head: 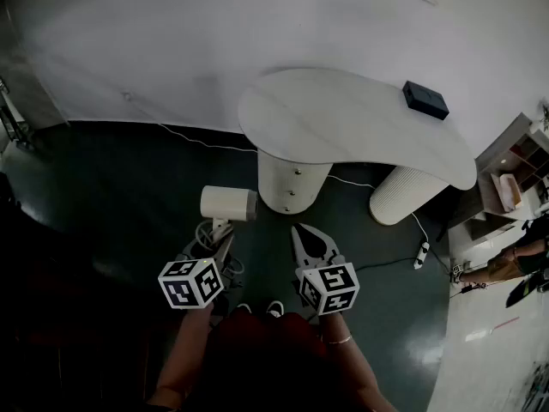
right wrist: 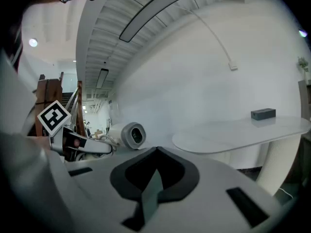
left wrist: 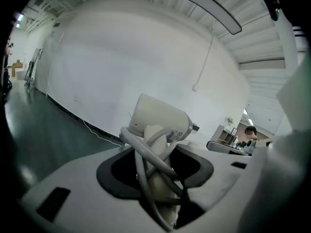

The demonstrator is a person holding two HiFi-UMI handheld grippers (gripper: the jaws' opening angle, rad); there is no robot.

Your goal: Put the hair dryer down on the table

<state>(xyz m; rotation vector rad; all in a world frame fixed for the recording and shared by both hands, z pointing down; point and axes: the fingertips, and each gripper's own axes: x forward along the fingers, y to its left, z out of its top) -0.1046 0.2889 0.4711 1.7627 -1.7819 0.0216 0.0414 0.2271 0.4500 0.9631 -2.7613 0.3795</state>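
A white hair dryer (head: 228, 202) hangs in the air over the dark floor, short of the table. Its cord is wound round its handle. My left gripper (head: 215, 240) is shut on that wrapped handle, and the barrel (left wrist: 160, 120) sticks up above the jaws, which clamp the handle from both sides. My right gripper (head: 303, 232) is beside it on the right, shut and empty, its tips meeting (right wrist: 156, 149). In the right gripper view the dryer's nozzle (right wrist: 132, 135) faces the camera. The white curved table (head: 343, 118) lies ahead, beyond both grippers.
A black box (head: 425, 99) sits near the table's far right end. Two ribbed white pedestals (head: 292, 183) carry the top. A power strip (head: 421, 254) and a white cable (head: 206, 142) lie on the floor. A shelf unit (head: 508, 185) and a person (head: 515, 260) are at the right.
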